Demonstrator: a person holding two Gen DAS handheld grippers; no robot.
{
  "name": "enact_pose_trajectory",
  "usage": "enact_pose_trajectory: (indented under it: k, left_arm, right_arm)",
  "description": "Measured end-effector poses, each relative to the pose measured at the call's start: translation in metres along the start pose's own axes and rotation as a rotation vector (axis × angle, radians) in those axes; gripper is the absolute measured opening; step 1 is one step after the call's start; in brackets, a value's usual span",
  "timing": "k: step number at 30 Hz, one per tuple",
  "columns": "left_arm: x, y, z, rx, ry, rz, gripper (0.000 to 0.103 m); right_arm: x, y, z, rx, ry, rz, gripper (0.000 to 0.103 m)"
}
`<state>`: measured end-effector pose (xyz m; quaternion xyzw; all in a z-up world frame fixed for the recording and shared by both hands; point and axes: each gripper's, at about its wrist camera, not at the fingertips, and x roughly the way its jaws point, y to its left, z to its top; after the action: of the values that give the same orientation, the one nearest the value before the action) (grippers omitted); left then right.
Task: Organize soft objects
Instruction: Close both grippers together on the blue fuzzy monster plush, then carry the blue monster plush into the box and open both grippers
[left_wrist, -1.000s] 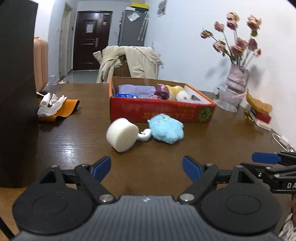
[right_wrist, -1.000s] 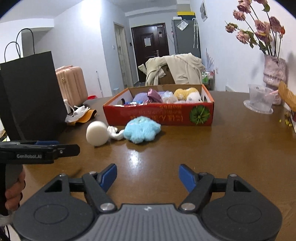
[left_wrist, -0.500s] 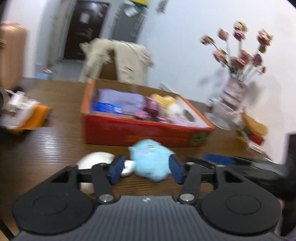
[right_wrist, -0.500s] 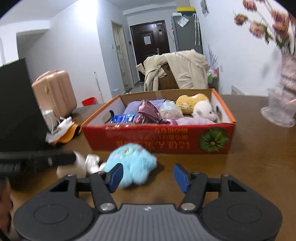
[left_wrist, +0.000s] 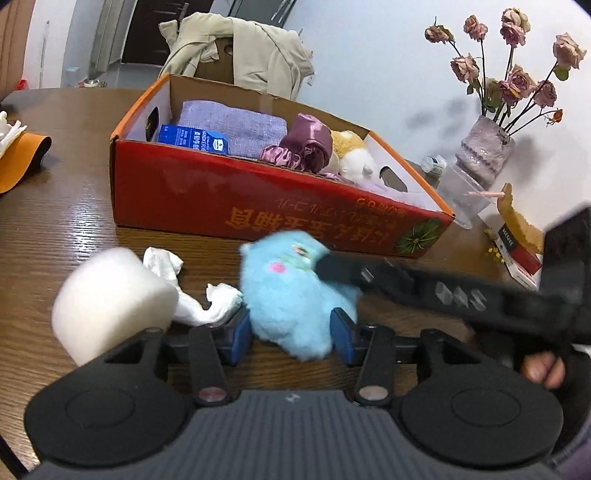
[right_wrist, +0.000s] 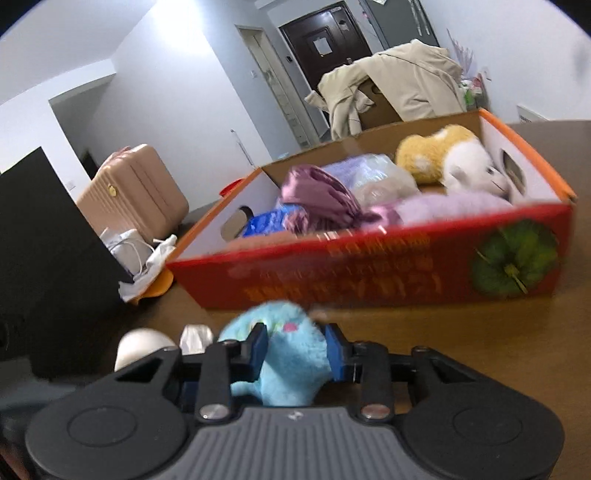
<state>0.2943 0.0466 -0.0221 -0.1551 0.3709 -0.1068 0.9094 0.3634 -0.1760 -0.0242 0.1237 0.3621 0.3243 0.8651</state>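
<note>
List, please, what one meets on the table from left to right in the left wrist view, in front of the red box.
White foam cylinder → crumpled white tissue → blue plush toy between the left gripper pads → right gripper, reaching in from the right.

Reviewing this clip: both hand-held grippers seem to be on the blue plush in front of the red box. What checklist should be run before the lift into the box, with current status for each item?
1. Left hand-held gripper has the blue plush toy between its fingers: ok, the pads press into the fur.
2. Right hand-held gripper is on the same toy: ok, the pads squeeze it.
3. Two grippers on one toy without pulling against each other: cannot tell.
4. Crumpled tissue is free of the left pad: not ok, it touches the pad.
5. Red box has room for the toy: cannot tell, it already looks crowded.
6. White foam roll is out of the lift path: ok, it lies to the left.
</note>
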Motion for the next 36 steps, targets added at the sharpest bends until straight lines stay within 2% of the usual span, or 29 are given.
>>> enact_pose_trajectory:
  k: [3, 9, 14, 19, 22, 24, 27, 29, 33, 36]
  left_arm:
    - [-0.001, -0.001, -0.001, -0.011, 0.018, -0.038, 0.037]
    - [-0.031, -0.029, -0.013, 0.053, -0.032, -0.09, 0.035]
    - [-0.068, -0.048, -0.026, 0.076, -0.067, -0.137, 0.033]
    - [-0.087, -0.063, -0.025, 0.101, -0.112, -0.139, 0.033]
    - [-0.098, -0.068, -0.004, 0.119, -0.176, -0.141, 0.033]
    - [-0.102, -0.072, 0.019, 0.125, -0.229, -0.139, 0.033]
    - [-0.093, -0.067, 0.071, 0.101, -0.279, -0.13, 0.033]
    - [-0.08, -0.058, 0.104, 0.076, -0.291, -0.11, 0.033]
    - [-0.025, -0.023, 0.165, -0.035, -0.236, -0.068, 0.033]
    - [0.027, 0.009, 0.185, -0.133, -0.152, -0.037, 0.033]
  right_arm:
    - [-0.018, -0.006, -0.015, 0.066, 0.004, 0.002, 0.032]
    - [-0.064, -0.005, -0.04, 0.157, -0.027, 0.001, 0.028]
    - [-0.109, 0.016, -0.053, 0.134, -0.087, -0.01, 0.027]
    - [-0.134, 0.028, -0.053, 0.1, -0.134, -0.016, 0.027]
    - [-0.144, 0.039, -0.032, 0.047, -0.177, -0.017, 0.027]
    - [-0.146, 0.045, -0.005, 0.002, -0.217, -0.015, 0.027]
    - [-0.133, 0.058, 0.05, -0.1, -0.264, -0.041, 0.027]
    - [-0.111, 0.059, 0.088, -0.137, -0.267, -0.044, 0.027]
    - [-0.045, 0.047, 0.15, -0.173, -0.204, -0.051, 0.027]
    - [0.017, 0.02, 0.177, -0.128, -0.113, -0.043, 0.026]
